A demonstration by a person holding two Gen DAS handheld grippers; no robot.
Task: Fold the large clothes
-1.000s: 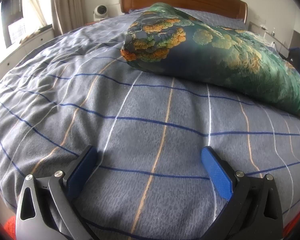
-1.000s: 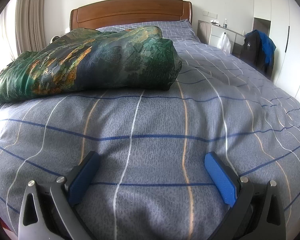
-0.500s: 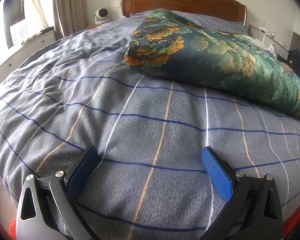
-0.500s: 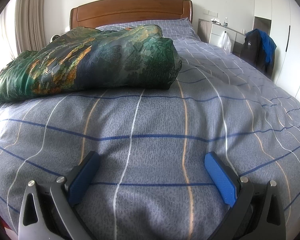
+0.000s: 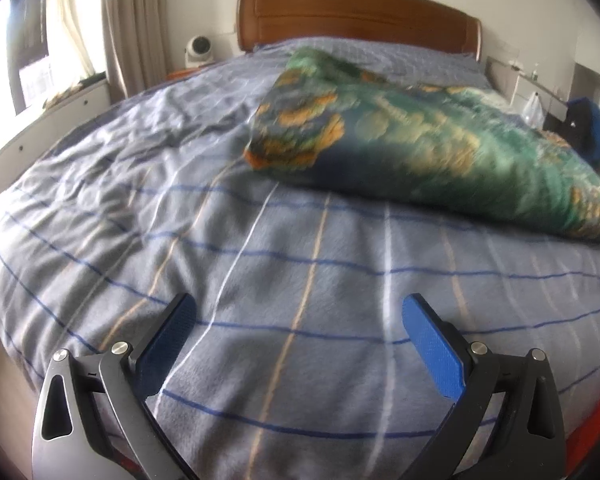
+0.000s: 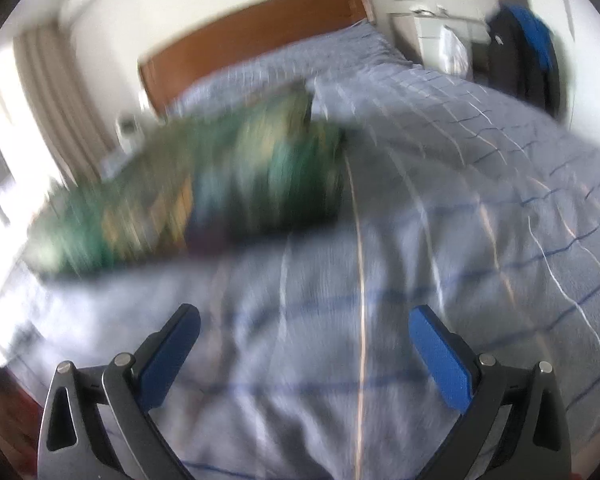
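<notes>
A: State of each tool?

B: Left gripper (image 5: 300, 320): blue pads spread wide, nothing between them, above the grey checked bedspread (image 5: 140, 216). Right gripper (image 6: 304, 332): likewise spread and empty; its view is heavily motion-blurred.

A: Location of the garment?

B: The folded green-and-orange patterned garment (image 5: 432, 152) lies on the bedspread, well apart from both grippers, toward the wooden headboard (image 5: 356, 16). Neither tool touches it.
</notes>
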